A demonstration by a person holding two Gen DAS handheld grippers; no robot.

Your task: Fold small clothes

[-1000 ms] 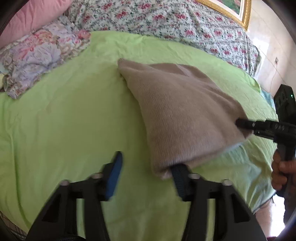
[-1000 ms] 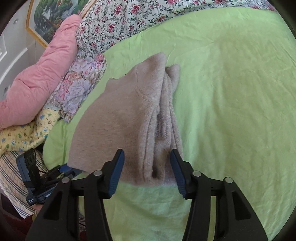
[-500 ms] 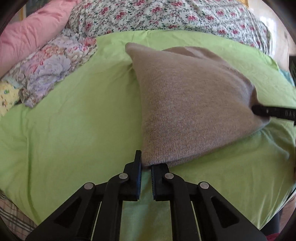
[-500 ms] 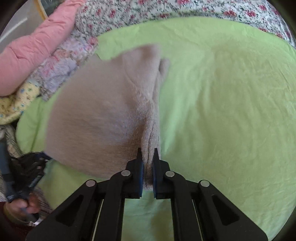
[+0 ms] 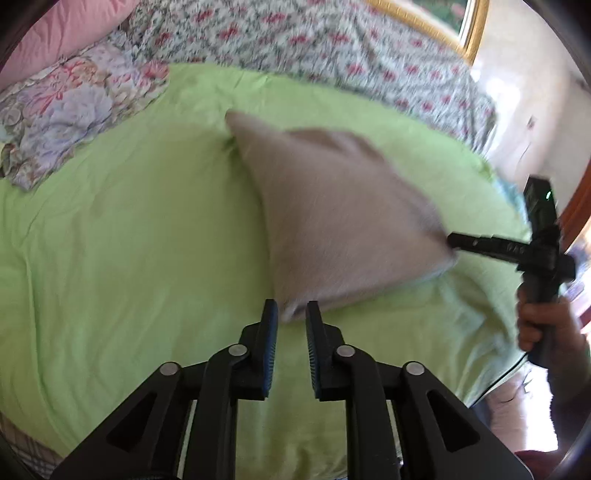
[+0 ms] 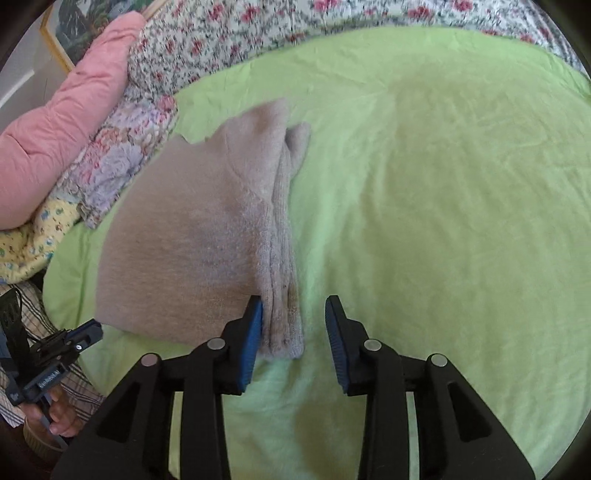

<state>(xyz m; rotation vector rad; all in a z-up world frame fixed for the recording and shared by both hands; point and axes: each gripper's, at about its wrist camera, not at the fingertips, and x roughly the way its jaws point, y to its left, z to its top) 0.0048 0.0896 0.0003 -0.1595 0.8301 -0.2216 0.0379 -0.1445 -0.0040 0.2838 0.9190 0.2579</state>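
A beige knitted garment [image 5: 340, 218] lies folded on the green bedsheet [image 5: 129, 240]; it also shows in the right wrist view [image 6: 192, 251]. My left gripper [image 5: 289, 314] has its jaws slightly parted, with the garment's near corner just between the tips. My right gripper [image 6: 293, 314] is open around the garment's ribbed edge, its left finger touching the cloth. The right gripper also shows in the left wrist view [image 5: 458, 243] at the garment's right corner, and the left gripper shows in the right wrist view [image 6: 88, 328].
A flowered quilt [image 5: 332, 48] and a pastel floral cloth [image 5: 74, 110] lie at the back of the bed. A pink duvet [image 6: 62, 122] and a yellow printed cloth [image 6: 33, 236] sit at the left. A gold-framed picture [image 5: 458, 26] hangs behind.
Both grippers were open, shut on the garment's near corners half a second ago, and have now opened again. The garment has settled on the sheet.
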